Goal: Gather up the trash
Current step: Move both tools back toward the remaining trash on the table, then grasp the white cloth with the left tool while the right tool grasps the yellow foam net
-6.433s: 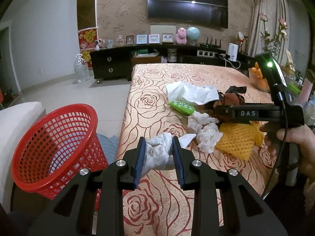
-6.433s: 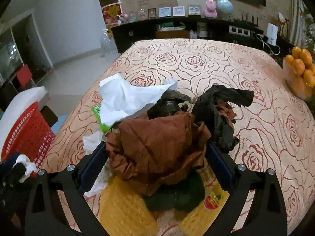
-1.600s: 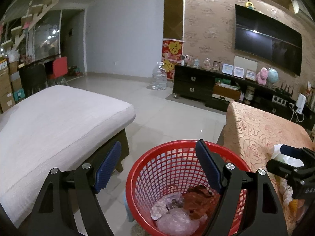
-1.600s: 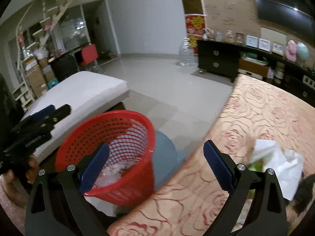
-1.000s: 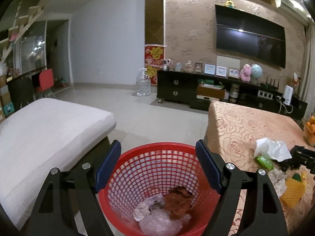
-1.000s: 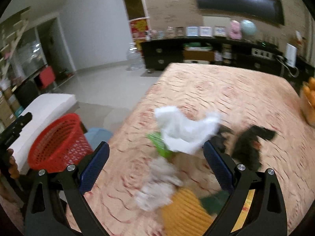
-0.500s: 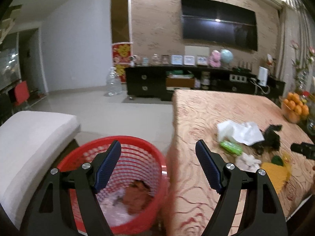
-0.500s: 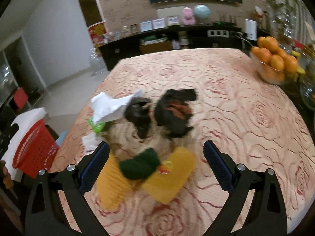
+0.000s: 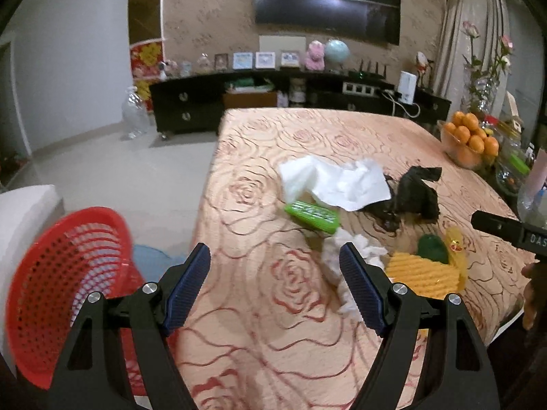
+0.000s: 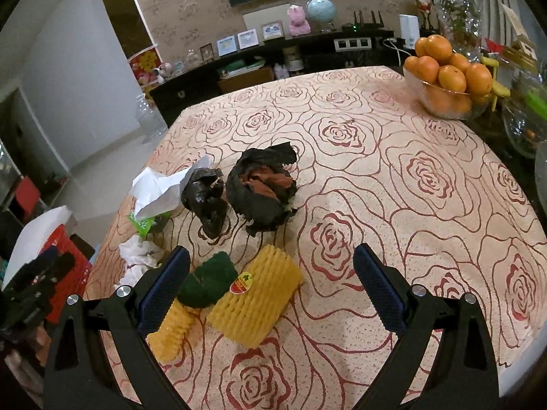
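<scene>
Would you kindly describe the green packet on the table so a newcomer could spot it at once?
On the rose-patterned tablecloth, find the big white crumpled paper sheet near the edge facing the red mesh basket. The flat bright-green plastic packet pokes out beneath it; the dark green scrunched wad nearby is duller and rounder.

The room I work in is dim and warm-toned, lit from overhead; a ceiling lamp glints as a small bright spot on the dark television (image 9: 328, 13). Both my fisheye views bend hard at the edges, with black corners ringing each picture. Through my left view the red basket (image 9: 65, 287) and the near tablecloth (image 9: 273, 294) smear with motion blur. My right view is sharper: the yellow foam net (image 10: 256, 304) shows its ribs, and the crumpled black bag (image 10: 263, 191) throws a soft shadow on the cloth.
</scene>
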The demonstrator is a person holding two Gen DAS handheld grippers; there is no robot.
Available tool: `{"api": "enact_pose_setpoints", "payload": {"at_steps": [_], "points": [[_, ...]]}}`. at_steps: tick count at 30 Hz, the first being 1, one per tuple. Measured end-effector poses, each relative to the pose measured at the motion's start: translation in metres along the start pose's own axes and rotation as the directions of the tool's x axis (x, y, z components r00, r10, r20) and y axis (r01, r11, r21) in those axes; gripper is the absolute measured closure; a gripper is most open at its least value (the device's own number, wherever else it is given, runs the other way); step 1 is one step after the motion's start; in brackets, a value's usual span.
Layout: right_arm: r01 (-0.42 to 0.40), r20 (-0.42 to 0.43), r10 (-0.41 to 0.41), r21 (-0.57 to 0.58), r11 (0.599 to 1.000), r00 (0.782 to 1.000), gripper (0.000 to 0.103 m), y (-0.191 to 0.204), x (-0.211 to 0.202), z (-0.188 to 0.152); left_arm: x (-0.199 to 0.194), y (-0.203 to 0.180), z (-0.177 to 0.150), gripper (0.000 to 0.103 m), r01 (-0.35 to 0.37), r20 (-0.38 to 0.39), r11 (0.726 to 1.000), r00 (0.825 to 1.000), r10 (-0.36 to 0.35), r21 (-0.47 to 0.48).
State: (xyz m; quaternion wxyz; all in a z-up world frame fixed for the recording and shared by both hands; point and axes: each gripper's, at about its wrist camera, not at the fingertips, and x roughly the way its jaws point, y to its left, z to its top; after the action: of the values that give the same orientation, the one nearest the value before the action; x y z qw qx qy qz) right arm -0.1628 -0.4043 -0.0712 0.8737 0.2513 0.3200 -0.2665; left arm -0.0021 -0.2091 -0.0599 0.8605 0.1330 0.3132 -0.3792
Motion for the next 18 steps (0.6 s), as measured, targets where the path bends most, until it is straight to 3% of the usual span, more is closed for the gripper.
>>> {"api": "enact_pose_setpoints", "payload": {"at_steps": [9,11,13,18], "points": [[0.000,-0.015,0.001,0.032,0.999,1.000,0.010,-0.007,0.003,-0.001,0.042,-0.038,0.001,0.029,0.101,-0.093,0.995,0.990,-0.102,-0.014],[-0.003,-0.019,0.003,0.037,0.999,1.000,0.010,-0.008,0.004,-0.001,0.055,-0.044,-0.002,0.037,0.122,-0.128,0.992,0.984,-0.124,-0.019],[-0.007,-0.025,0.008,0.045,0.999,1.000,0.010,-0.010,0.005,-0.002,0.065,-0.046,-0.006,0.052,0.135,-0.157,0.991,0.978,-0.137,-0.024],[-0.018,-0.049,0.022,0.076,0.997,0.999,0.010,-0.015,0.010,-0.004,0.067,-0.040,-0.007,0.069,0.159,-0.156,0.986,0.974,-0.166,-0.054]]}}
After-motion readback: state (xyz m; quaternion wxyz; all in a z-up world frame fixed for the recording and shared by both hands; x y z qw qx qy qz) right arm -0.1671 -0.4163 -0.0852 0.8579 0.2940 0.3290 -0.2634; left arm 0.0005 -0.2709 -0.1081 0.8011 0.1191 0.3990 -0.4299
